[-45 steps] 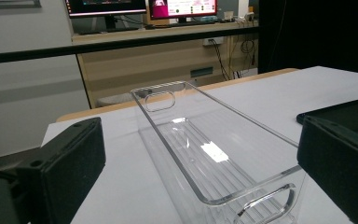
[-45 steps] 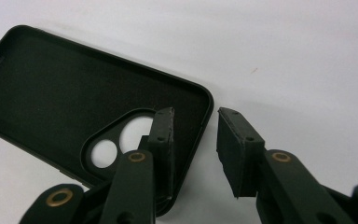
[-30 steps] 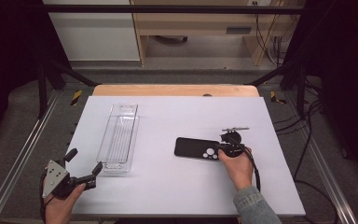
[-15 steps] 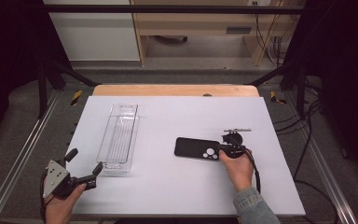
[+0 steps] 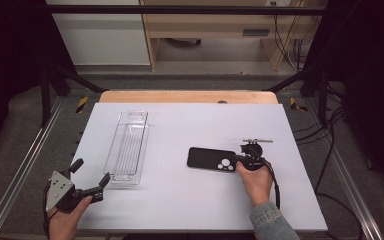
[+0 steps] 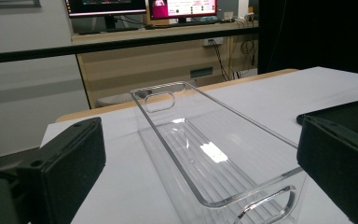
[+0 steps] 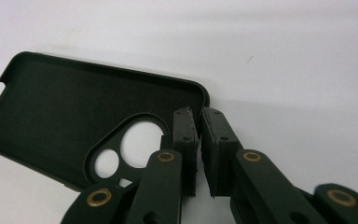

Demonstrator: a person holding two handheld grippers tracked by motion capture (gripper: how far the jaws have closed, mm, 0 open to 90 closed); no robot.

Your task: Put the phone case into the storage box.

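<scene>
A black phone case (image 5: pixel 212 159) lies inside-up on the white table, right of centre. My right gripper (image 5: pixel 240 161) is at its right end. In the right gripper view the jaws have just been closing, and my right gripper (image 7: pixel 199 112) pinches the rim of the phone case (image 7: pixel 74 107) next to the camera cutout. A clear plastic tray (image 5: pixel 127 147) lies lengthwise at the left. My left gripper (image 5: pixel 91 171) rests near the table's front left corner, jaws wide apart and empty. In its own view my left gripper (image 6: pixel 200 186) faces the near end of the clear tray (image 6: pixel 205 154).
The white table (image 5: pixel 190 200) has a wooden strip (image 5: pixel 190 96) along its far edge. Metal rails (image 5: pixel 25 165) run down both sides. Cables (image 5: pixel 330 145) lie on the floor at the right. Monitors (image 6: pixel 182 7) stand beyond the table in the left gripper view.
</scene>
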